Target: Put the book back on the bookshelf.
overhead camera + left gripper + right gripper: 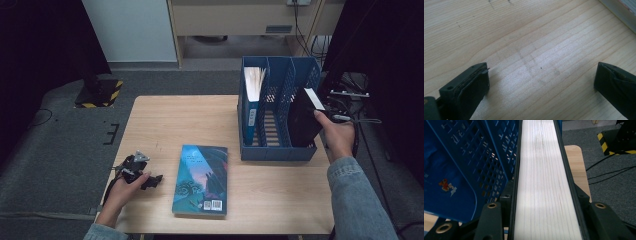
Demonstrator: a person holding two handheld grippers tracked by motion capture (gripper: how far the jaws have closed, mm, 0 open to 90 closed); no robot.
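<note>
A black book (305, 122) stands tilted in the rightmost slot of the blue file rack (277, 150). My right gripper (330, 114) is shut on its fore edge. In the right gripper view the white page edge (544, 182) runs up between the black jaws of the right gripper (545, 202), with the rack's perforated wall (486, 150) to the left. A blue book (251, 107) stands upright in the leftmost slot. Another book with a blue illustrated cover (201, 179) lies flat on the table. My left gripper (151, 181) rests near the table's left front; its jaws (541, 72) stand open over bare wood.
The wooden table (165, 125) ends close to the left gripper's hand. The rack's middle slot (272, 125) holds nothing. A black-and-yellow base (100, 92) sits on the floor at the far left, and cables (352, 82) lie right of the rack.
</note>
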